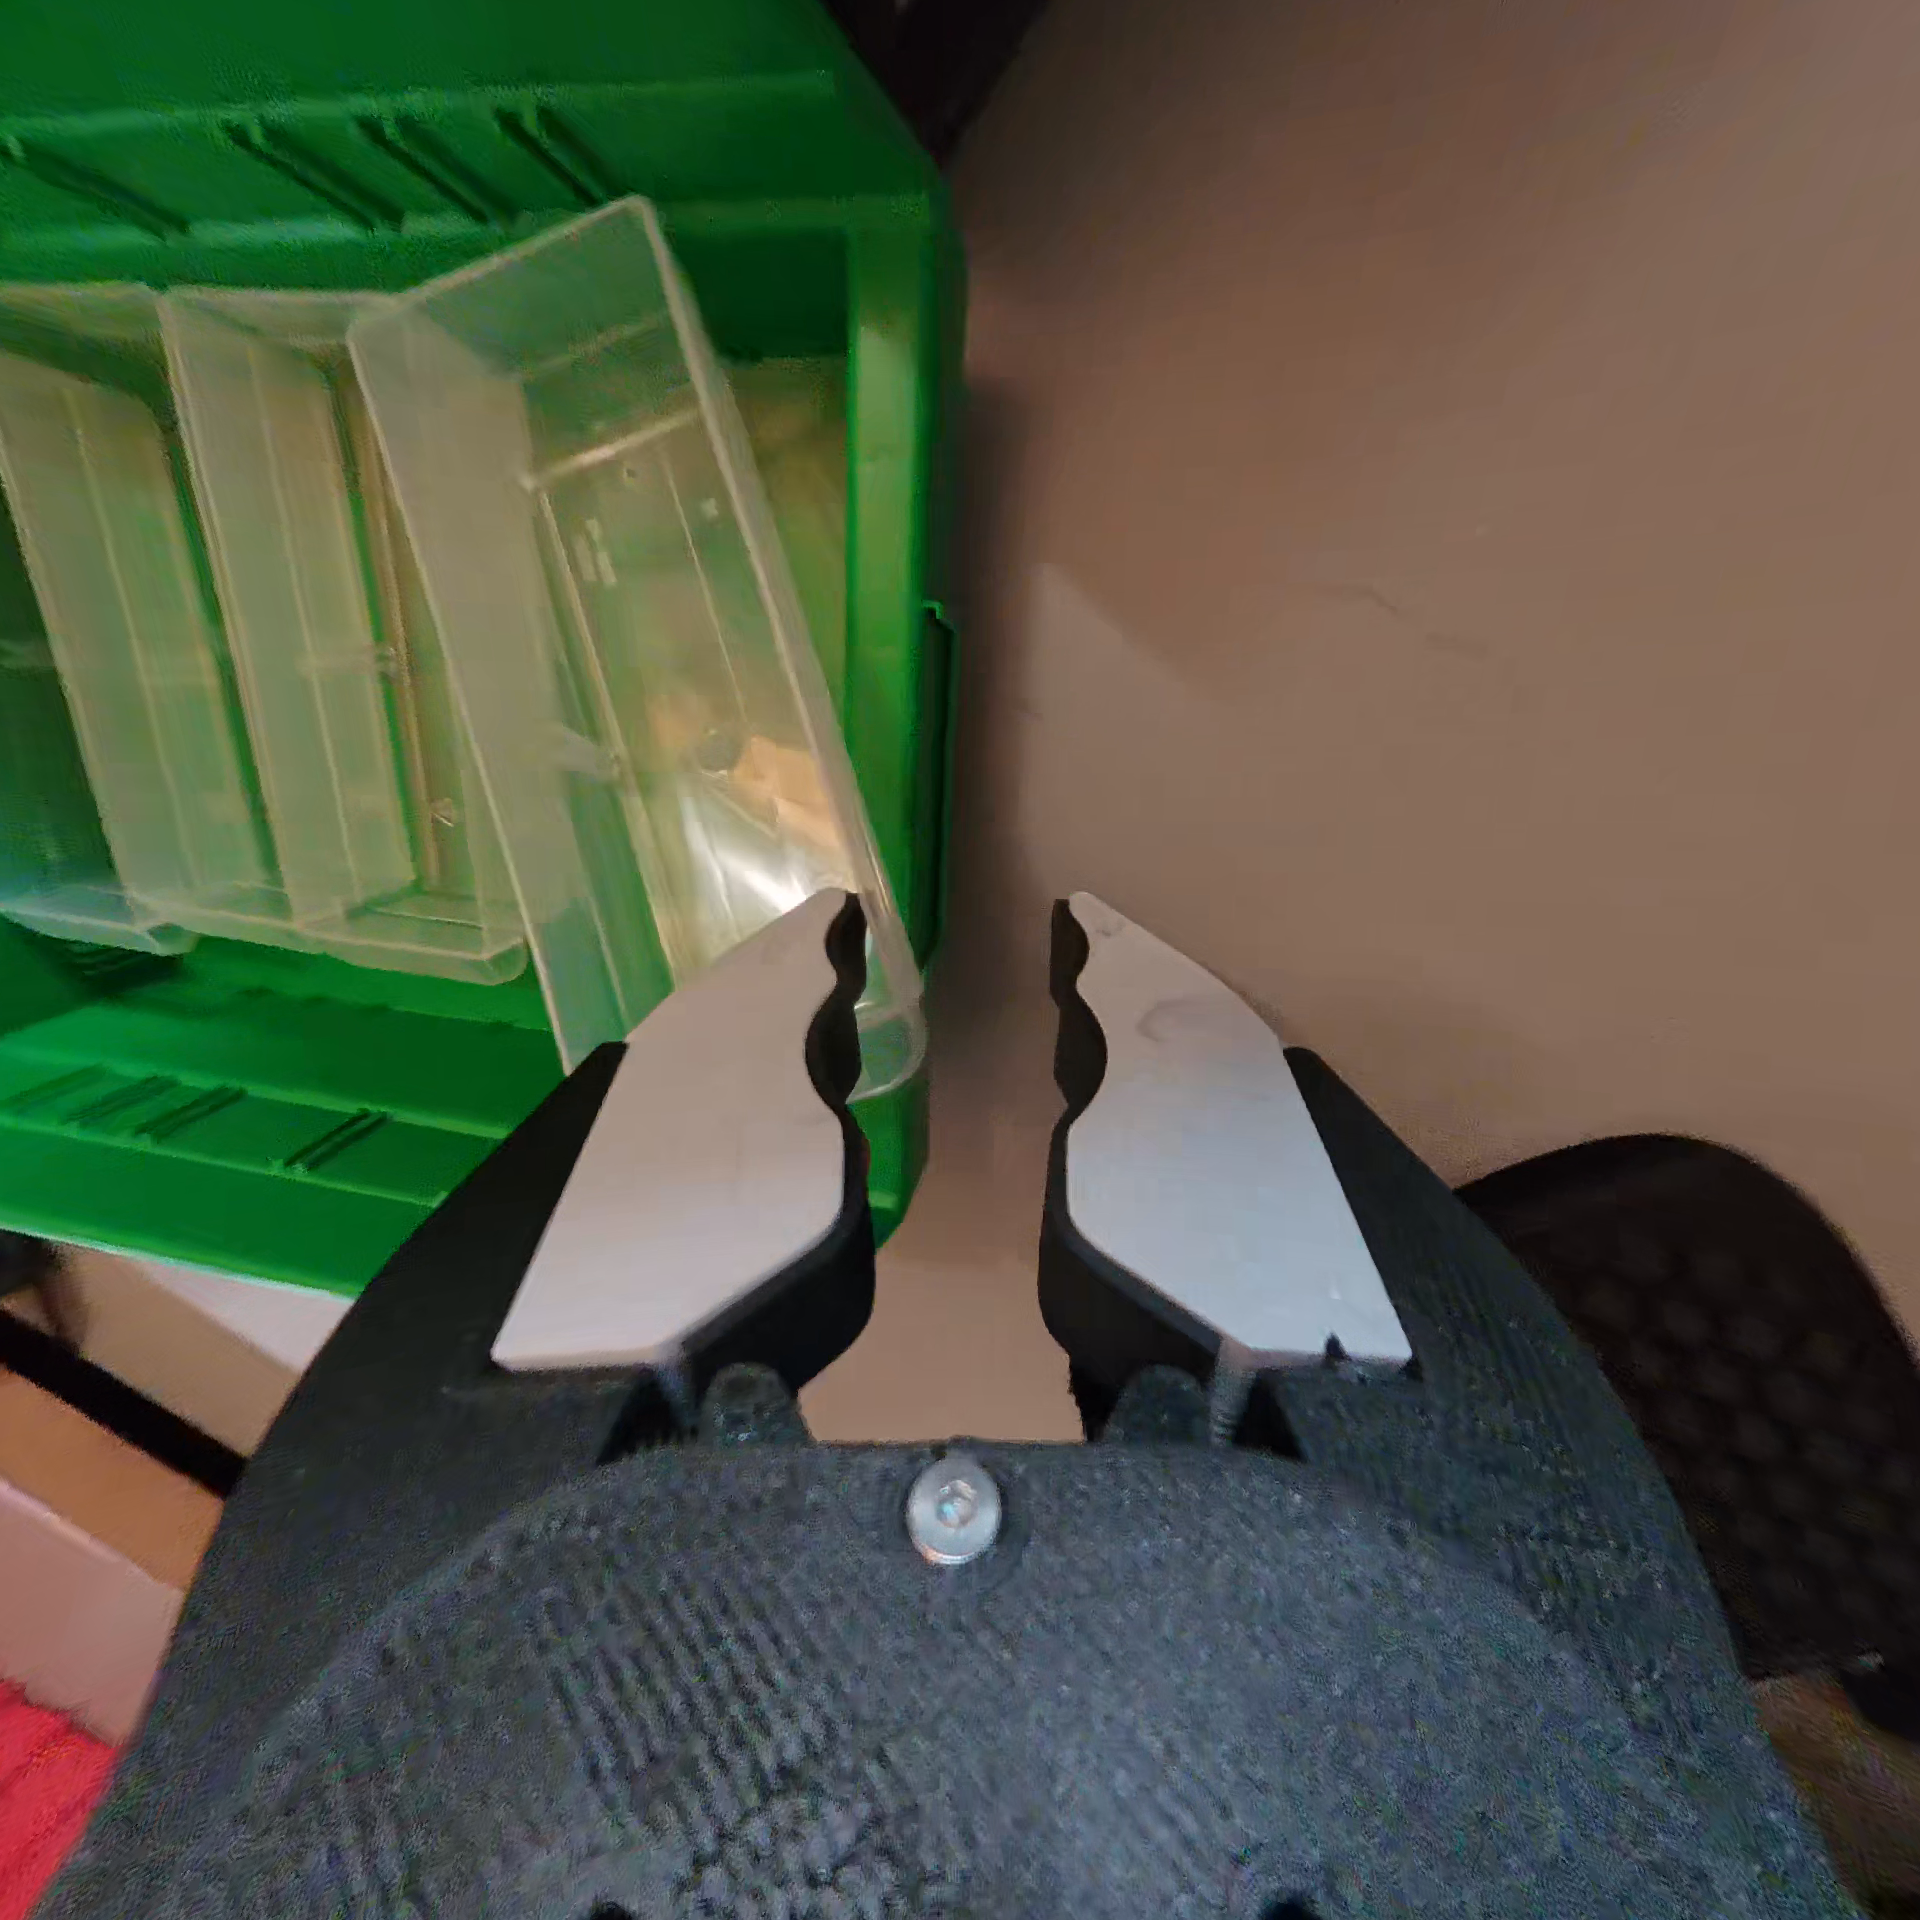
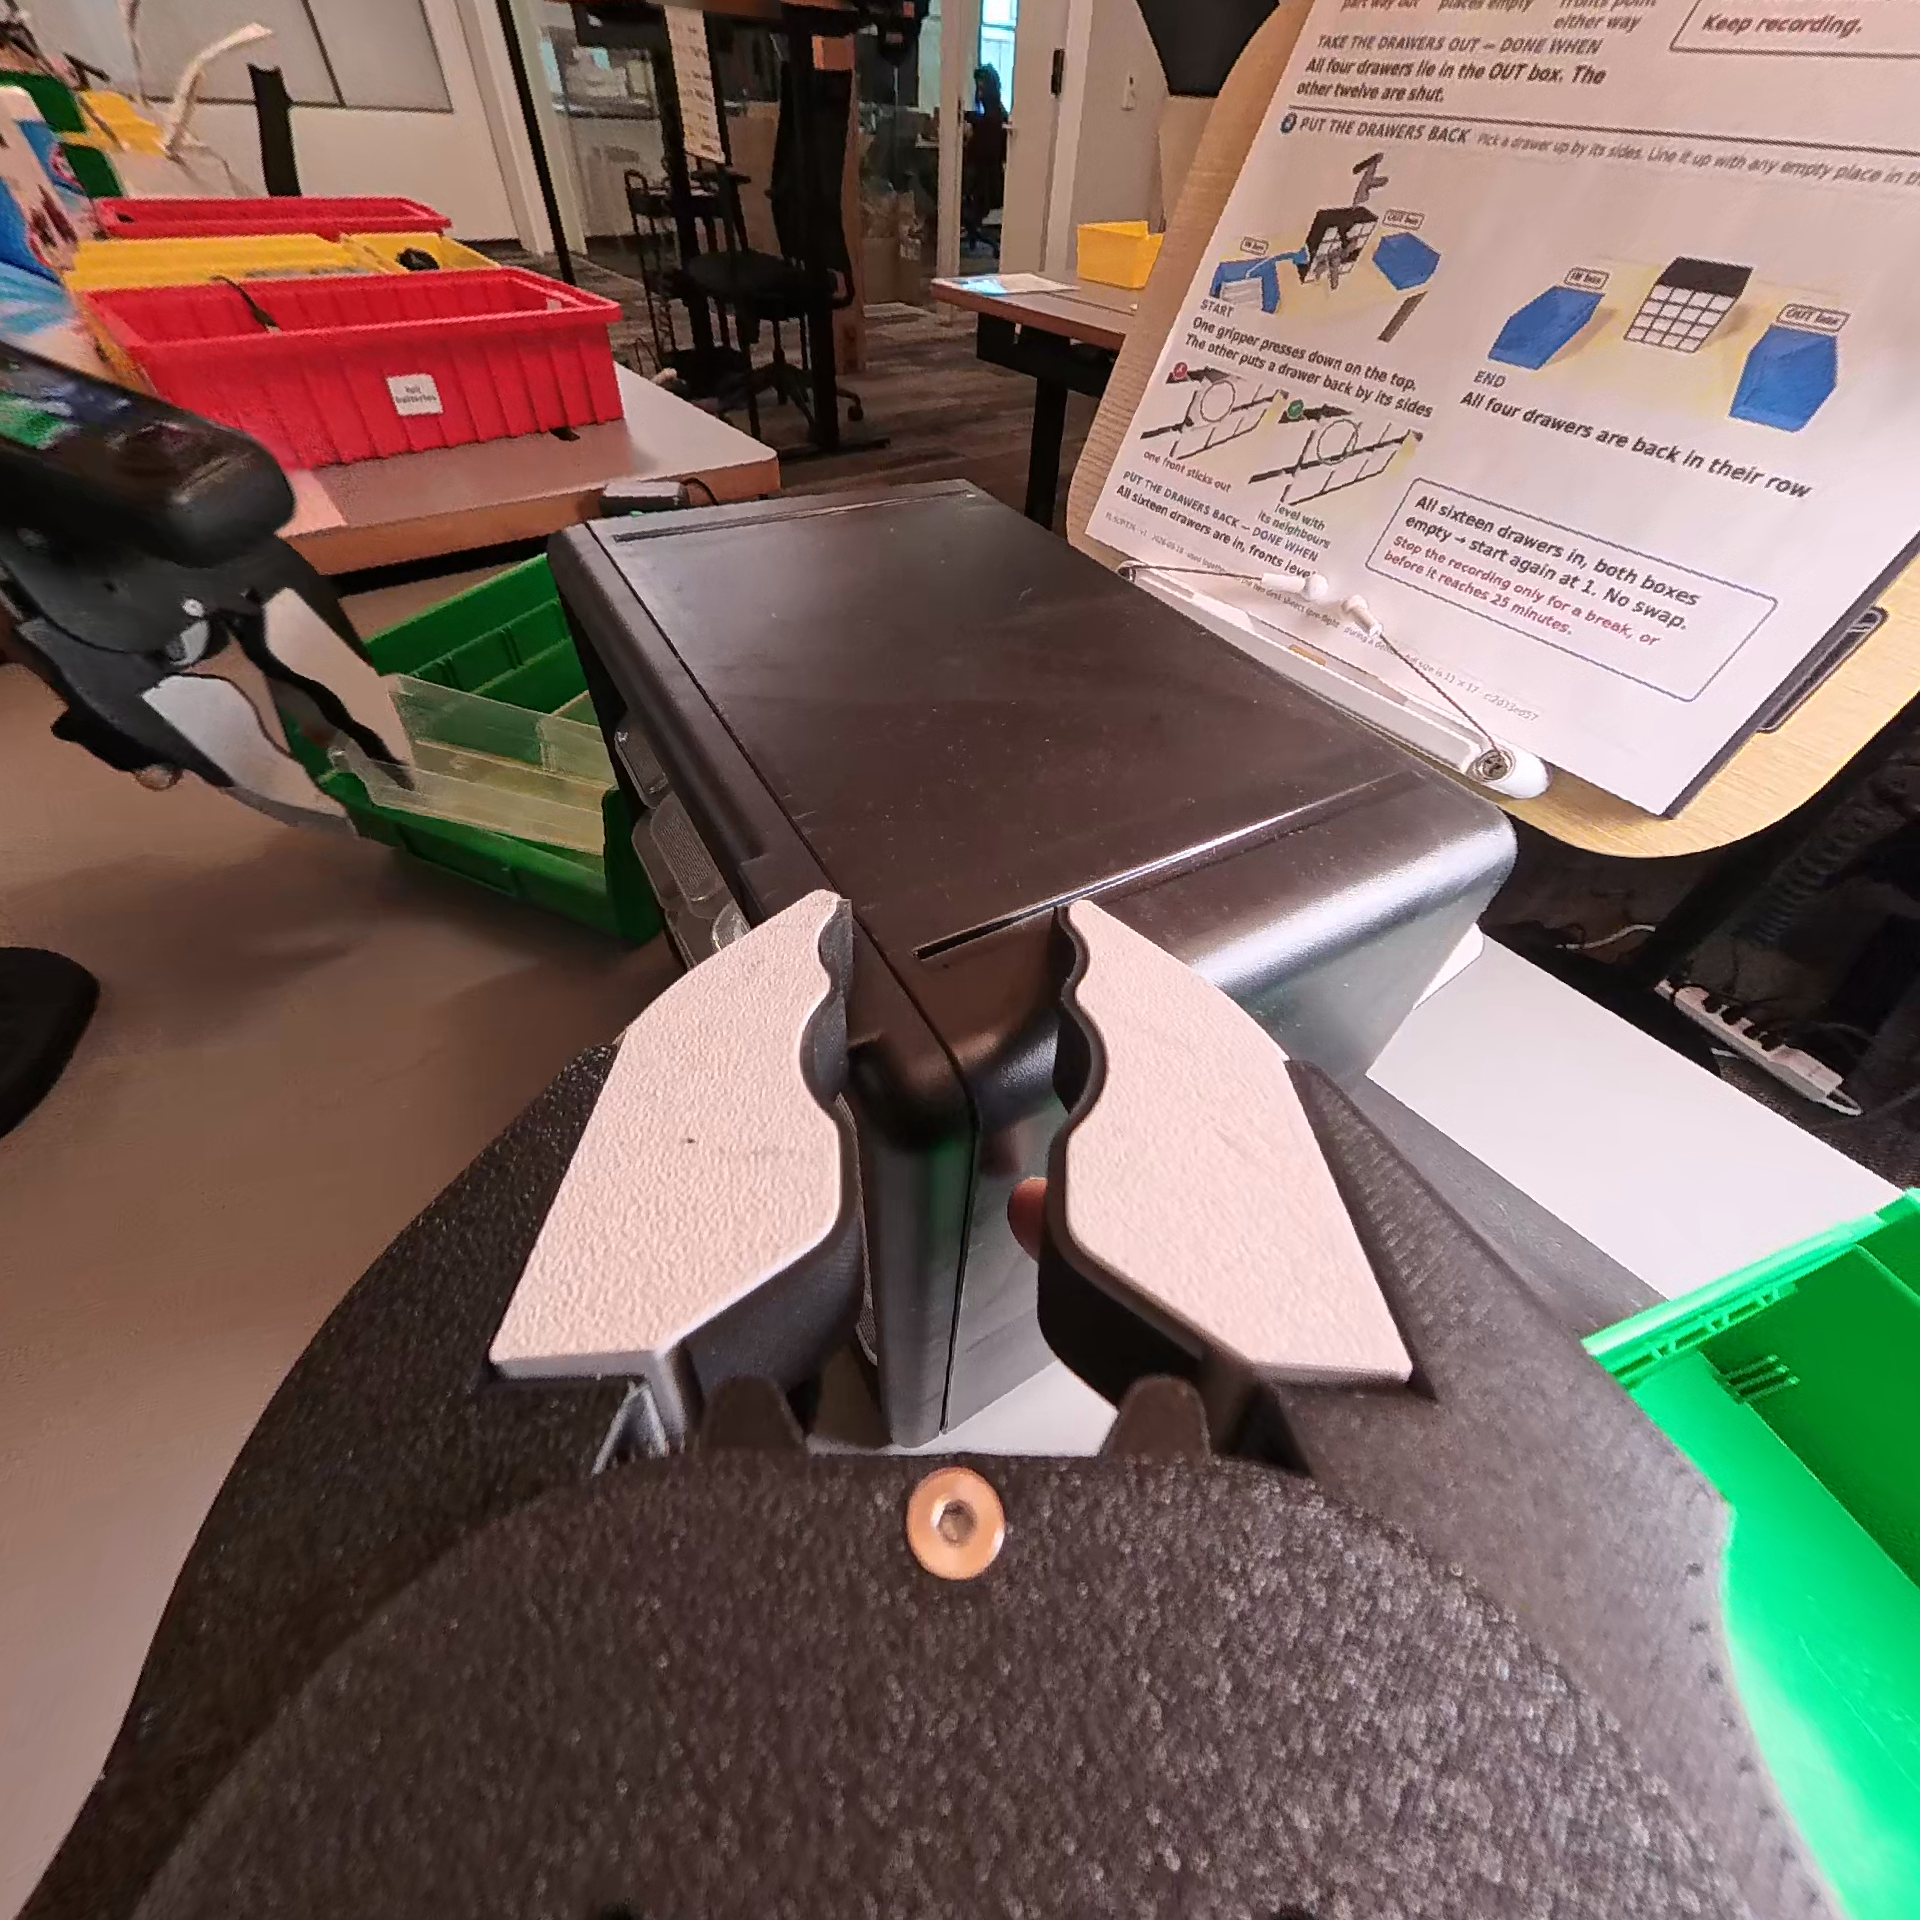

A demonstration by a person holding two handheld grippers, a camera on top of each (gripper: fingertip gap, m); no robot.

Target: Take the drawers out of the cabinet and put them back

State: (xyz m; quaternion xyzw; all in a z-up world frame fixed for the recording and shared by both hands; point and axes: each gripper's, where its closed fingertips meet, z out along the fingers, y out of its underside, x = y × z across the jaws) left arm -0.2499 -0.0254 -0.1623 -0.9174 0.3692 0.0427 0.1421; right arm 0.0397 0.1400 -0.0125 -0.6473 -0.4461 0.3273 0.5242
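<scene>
A green bin (image 1: 894,416) holds three clear plastic drawers; the rightmost drawer (image 1: 644,582) lies tilted against the bin's right wall. My left gripper (image 1: 956,914) is open and empty above the bin's right rim, its left fingertip over that drawer's near corner. The right wrist view shows the same gripper (image 2: 301,748) at the bin (image 2: 499,644). The black cabinet (image 2: 987,707) is seen from above, with clear drawer fronts (image 2: 675,862) on its left face. My right gripper (image 2: 951,914) is open, with its fingers on either side of the cabinet's near top corner.
A second green bin (image 2: 1787,1455) sits at the lower right. An instruction sheet on a wooden stand (image 2: 1558,364) leans behind the cabinet. Red bins (image 2: 364,343) and yellow bins (image 2: 208,260) stand on a far table. A black mesh object (image 1: 1714,1403) lies right of my left gripper.
</scene>
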